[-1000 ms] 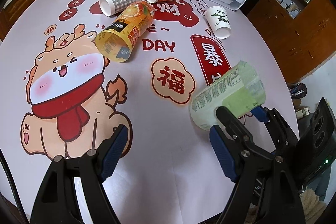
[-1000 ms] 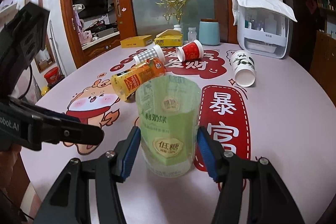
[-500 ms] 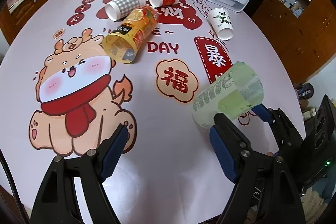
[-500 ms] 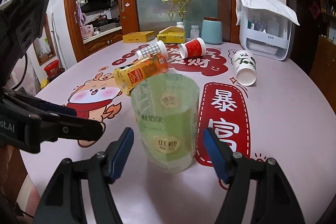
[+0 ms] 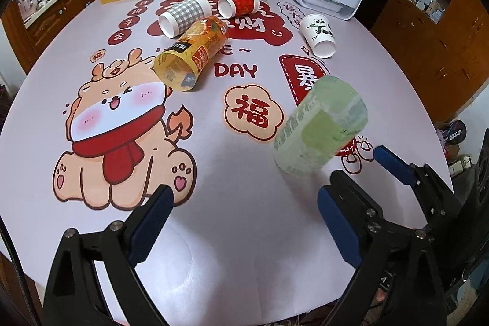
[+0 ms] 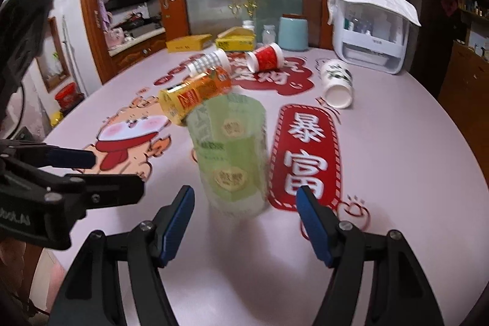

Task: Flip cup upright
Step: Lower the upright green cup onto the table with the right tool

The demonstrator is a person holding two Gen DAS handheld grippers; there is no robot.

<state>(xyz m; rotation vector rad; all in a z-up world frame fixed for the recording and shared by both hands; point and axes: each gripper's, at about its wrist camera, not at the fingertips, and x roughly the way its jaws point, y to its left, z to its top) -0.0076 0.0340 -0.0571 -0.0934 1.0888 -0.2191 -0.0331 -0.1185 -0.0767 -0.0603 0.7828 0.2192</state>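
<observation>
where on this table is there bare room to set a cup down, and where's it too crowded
Free: the near edge of the table between the left gripper and the green cup, and the right side past the red sign. Crowded: the far middle, where the orange cup, checked cup and red cup cluster.

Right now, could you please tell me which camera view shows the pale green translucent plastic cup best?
The right wrist view: the pale green translucent plastic cup stands centred just beyond the open right gripper, label facing the camera, though slightly blurred. The left wrist view shows it off to the right, leaning in the fisheye image, its print smeared.
</observation>
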